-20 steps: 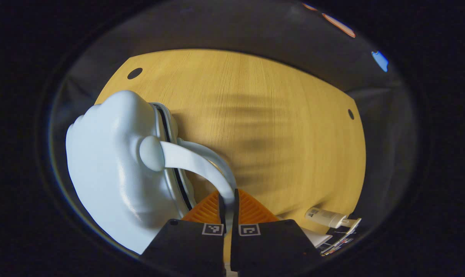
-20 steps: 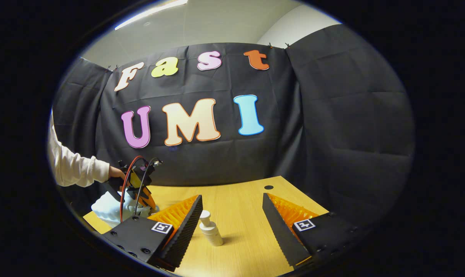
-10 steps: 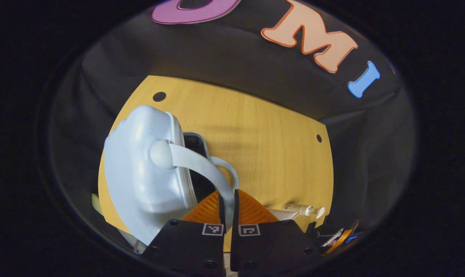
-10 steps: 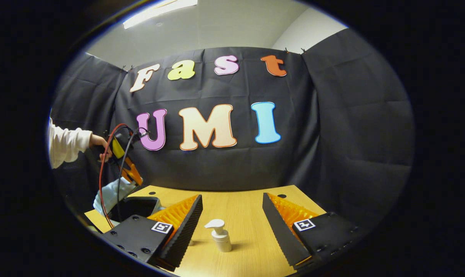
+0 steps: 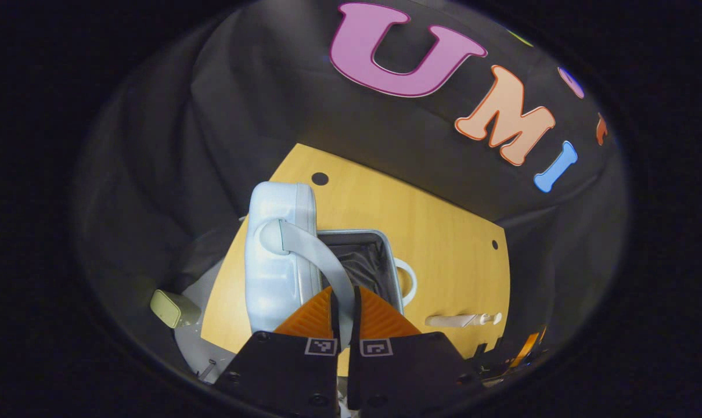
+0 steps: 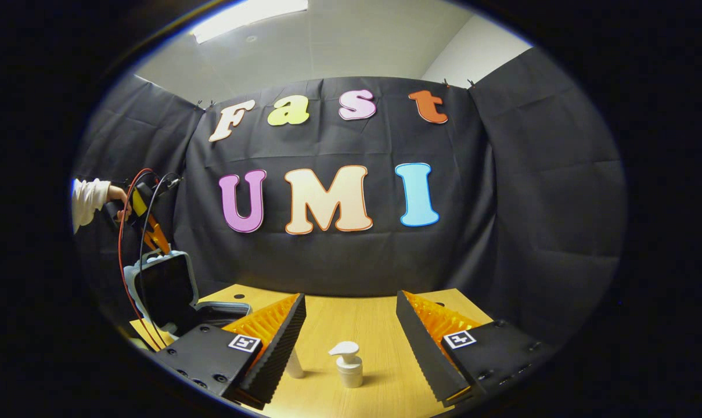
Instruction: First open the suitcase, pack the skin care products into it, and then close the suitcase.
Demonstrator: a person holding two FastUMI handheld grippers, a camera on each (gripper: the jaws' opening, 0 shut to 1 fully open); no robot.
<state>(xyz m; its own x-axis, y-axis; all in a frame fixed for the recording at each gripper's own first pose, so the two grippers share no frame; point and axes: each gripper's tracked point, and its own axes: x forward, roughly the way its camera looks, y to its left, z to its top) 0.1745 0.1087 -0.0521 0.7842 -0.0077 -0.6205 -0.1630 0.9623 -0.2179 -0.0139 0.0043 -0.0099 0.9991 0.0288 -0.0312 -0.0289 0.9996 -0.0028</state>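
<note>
My left gripper (image 5: 345, 293) is shut on the pale blue handle (image 5: 319, 255) of the suitcase lid (image 5: 275, 261), which stands upright. The suitcase base (image 5: 359, 258) lies open on the table, showing a dark lining. A white tube (image 5: 461, 320) lies right of it. In the right gripper view, my right gripper (image 6: 351, 342) is open just above the table, with a white pump bottle (image 6: 349, 366) standing between and beyond its fingers. A second white container (image 6: 294, 366) peeks out beside the left finger. The raised lid (image 6: 159, 284), the left gripper (image 6: 148, 229) and a hand (image 6: 117, 197) are far left.
The wooden table (image 5: 438, 232) has small round holes near its back edge. The black cloth wall hangs close behind it. A small beige object (image 5: 173, 307) and a pale grey shape (image 5: 200, 342) lie below the table's left side.
My left gripper has risen with the handle, swinging the lid from nearly shut to upright and baring the lining. The right gripper stays open and has shifted slightly relative to the pump bottle.
</note>
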